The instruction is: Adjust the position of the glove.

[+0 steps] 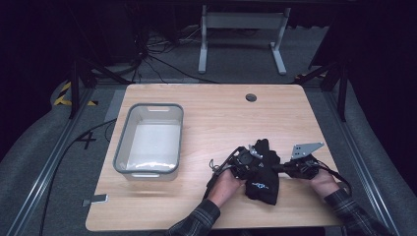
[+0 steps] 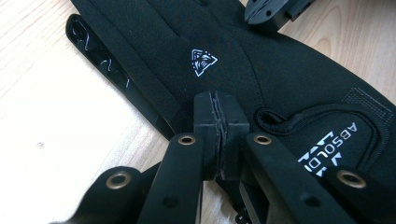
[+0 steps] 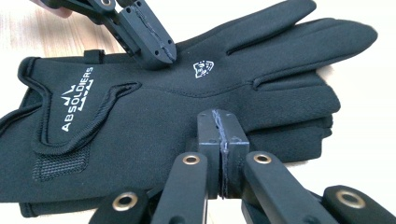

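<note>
**Both grippers down at the gloves, bin still empty**

I have my left gripper (image 2: 218,135) and my right gripper (image 3: 219,140) at the black gloves (image 1: 263,172), which lie stacked near the bench's (image 1: 221,113) front edge, right of centre. On each gripper the jaws are pressed together with nothing between them; the tips rest at or just over the fabric, one from either side. As I judge it, the work has barely begun: nothing is lifted, and the grey bin (image 1: 149,140) near the left edge holds nothing. The top glove lies flat, back upward, with white lettering on the cuff strap and a small white emblem.
</note>
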